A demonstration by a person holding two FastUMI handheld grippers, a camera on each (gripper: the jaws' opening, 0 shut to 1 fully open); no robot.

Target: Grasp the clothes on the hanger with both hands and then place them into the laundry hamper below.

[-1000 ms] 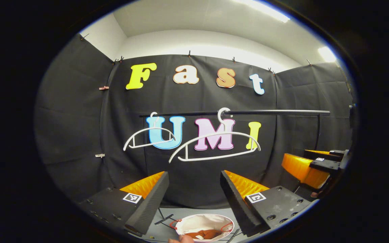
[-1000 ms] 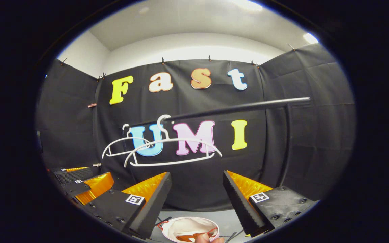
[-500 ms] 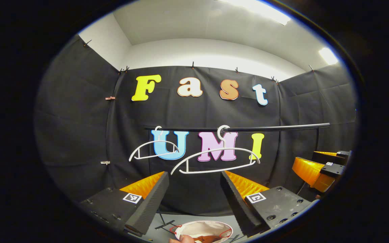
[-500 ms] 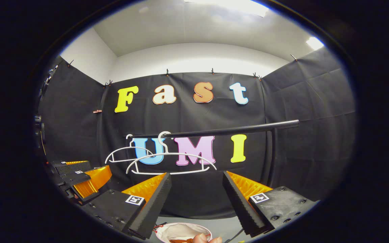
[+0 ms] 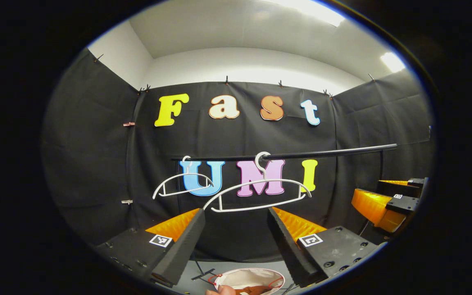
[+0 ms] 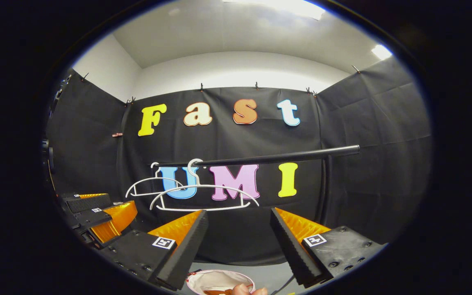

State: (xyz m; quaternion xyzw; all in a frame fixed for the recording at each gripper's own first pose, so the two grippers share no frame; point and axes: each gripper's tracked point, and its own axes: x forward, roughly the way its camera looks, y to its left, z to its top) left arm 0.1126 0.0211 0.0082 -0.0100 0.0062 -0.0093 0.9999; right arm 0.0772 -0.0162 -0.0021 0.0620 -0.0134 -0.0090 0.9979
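Two bare white hangers, the nearer (image 5: 256,192) (image 6: 203,197) and the farther (image 5: 182,182) (image 6: 150,186), hang on a black rail (image 5: 301,155) (image 6: 277,157). Below stands a white laundry hamper (image 5: 236,276) (image 6: 205,278) with red trim, an orange-brown garment (image 5: 256,290) lying inside it. My left gripper (image 5: 236,237) is open and holds nothing; it also appears at the left of the right gripper view (image 6: 100,215). My right gripper (image 6: 238,241) is open and holds nothing too; it appears at the right of the left gripper view (image 5: 383,203).
A vertical post (image 6: 325,188) carries the rail's right end. Black cloth walls close the booth on three sides. Part of a hand (image 5: 219,291) (image 6: 244,290) shows at the bottom edge, in front of the hamper. The rack's feet rest on a grey floor (image 5: 195,278).
Both grippers have risen and tilted up, so the hamper has slid toward the bottom edge of each view. The nearer hanger sways a little on the rail. Both grippers stay open.
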